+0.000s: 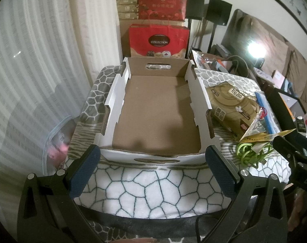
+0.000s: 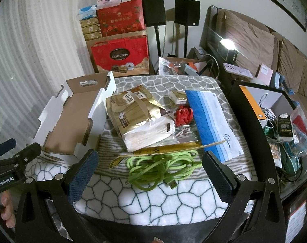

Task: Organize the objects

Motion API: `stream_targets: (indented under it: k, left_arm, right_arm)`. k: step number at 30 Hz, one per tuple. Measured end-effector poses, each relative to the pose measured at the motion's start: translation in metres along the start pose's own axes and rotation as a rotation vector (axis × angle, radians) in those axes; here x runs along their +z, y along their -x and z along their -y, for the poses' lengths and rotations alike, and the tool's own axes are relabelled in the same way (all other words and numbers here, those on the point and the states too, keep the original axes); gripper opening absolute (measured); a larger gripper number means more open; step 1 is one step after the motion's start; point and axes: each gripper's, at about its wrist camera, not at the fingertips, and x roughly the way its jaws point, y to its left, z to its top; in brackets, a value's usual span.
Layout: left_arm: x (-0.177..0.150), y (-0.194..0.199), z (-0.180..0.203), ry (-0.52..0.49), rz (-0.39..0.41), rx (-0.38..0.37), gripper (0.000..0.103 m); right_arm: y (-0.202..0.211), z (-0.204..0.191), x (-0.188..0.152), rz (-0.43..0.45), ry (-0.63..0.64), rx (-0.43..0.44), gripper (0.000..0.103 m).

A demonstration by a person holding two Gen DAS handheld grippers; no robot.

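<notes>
Both jaws gape wide, holding nothing — left gripper [image 1: 153,170] facing the cardboard tray [image 1: 113,93], right gripper [image 2: 150,175] seemingly above the green cable [image 2: 159,166].

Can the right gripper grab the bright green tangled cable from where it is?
Probably yes. The right gripper has its jaws wide open, and the bright green tangled cable lies on the patterned blanket right ahead, with nothing on top of it.
</notes>
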Motion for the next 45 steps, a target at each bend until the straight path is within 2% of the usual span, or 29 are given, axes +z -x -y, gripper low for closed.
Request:
stream_targets:
  k: [28,37,45]
  left_arm:
    - [0.001,-0.002,0.000,-0.003,0.002,0.008,0.103]
    - [0.016,-0.014,-0.008,0.004,0.004,0.024,0.103]
    - [0.030,-0.026,-0.021,0.007,0.013,0.043,0.103]
  right_arm:
    - [-0.001,0.000,0.003,0.001,0.004,0.005,0.103]
    - [-0.006,0.000,0.005,0.009,0.015,0.005,0.103]
    - [-0.023,0.001,0.028,-0.003,0.018,0.008,0.103]
